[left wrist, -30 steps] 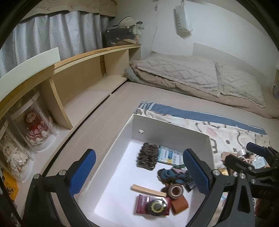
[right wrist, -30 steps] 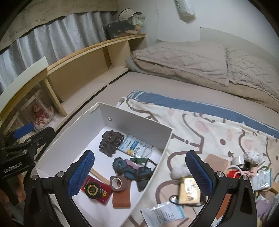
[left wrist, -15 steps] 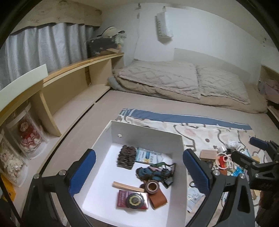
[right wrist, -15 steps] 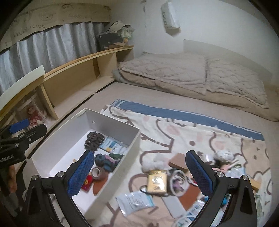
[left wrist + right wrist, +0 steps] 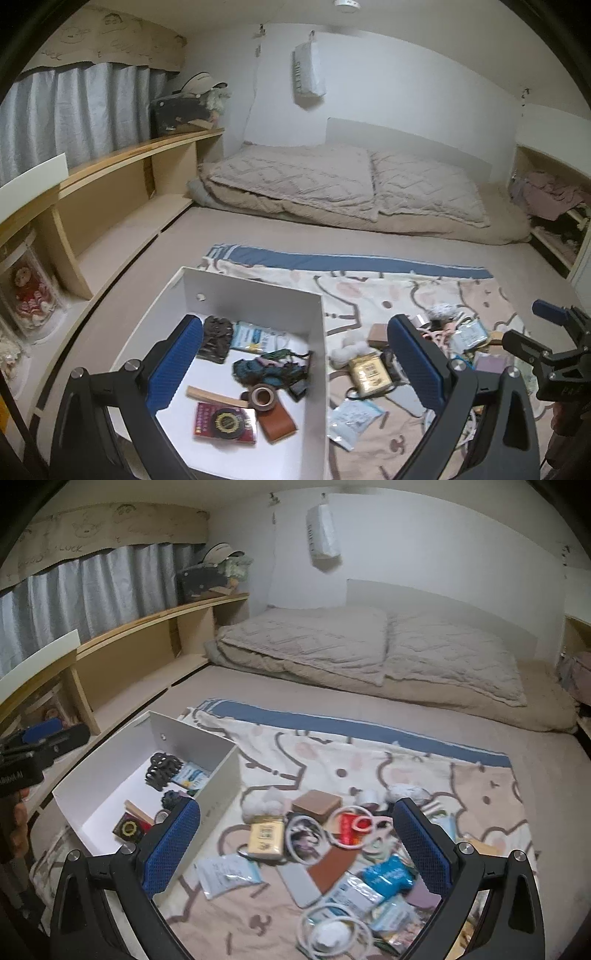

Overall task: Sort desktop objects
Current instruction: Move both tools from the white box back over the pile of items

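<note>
You have pulled both grippers back and up, so more of the bed shows. Your left gripper [image 5: 295, 365] spreads its jaws empty above the white box [image 5: 255, 291]; your right gripper [image 5: 295, 842] gapes empty over the clutter pile [image 5: 332, 834], the box beyond its left jaw.

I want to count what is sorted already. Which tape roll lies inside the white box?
The brown tape roll lies inside the white box, beside the brown leather piece. The white tape roll lies outside on the blanket.
</note>
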Motion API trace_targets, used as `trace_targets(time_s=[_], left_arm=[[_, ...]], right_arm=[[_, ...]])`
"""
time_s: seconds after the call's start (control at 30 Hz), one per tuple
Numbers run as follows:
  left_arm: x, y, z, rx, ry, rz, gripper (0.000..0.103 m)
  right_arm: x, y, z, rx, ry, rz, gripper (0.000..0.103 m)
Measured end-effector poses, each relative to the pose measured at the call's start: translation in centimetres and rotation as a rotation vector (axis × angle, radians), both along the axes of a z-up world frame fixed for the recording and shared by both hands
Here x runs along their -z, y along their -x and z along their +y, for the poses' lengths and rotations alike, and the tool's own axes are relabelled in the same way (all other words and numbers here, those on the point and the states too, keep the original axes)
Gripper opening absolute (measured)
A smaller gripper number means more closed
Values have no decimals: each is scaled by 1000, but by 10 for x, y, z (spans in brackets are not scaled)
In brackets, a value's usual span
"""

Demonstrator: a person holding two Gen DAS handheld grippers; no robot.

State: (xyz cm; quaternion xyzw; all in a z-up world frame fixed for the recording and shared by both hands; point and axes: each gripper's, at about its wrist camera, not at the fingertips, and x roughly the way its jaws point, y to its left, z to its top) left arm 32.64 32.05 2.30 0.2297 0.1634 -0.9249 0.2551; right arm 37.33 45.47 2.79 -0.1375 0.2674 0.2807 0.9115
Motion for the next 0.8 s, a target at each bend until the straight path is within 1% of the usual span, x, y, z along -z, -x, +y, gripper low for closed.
trace_targets(time_s=[0.17, 0.4, 0.63, 0.7, 0.8], left_arm=[[-4, 4, 13, 35, 8, 19, 101], [-4, 11, 33, 85, 24, 15, 101], [-2, 22, 59, 141, 46, 18, 101], [-2, 26, 67, 156, 59, 23, 101], [-1, 33, 77, 172, 81, 33, 101]], right_arm=[[0, 8, -24, 23, 10, -22, 103], [6, 16, -50, 44, 35, -51, 103], [14, 19, -74, 88, 44, -55, 103], [15, 23, -80, 99, 53, -72, 103], [16, 27, -87, 106, 57, -70, 103]])
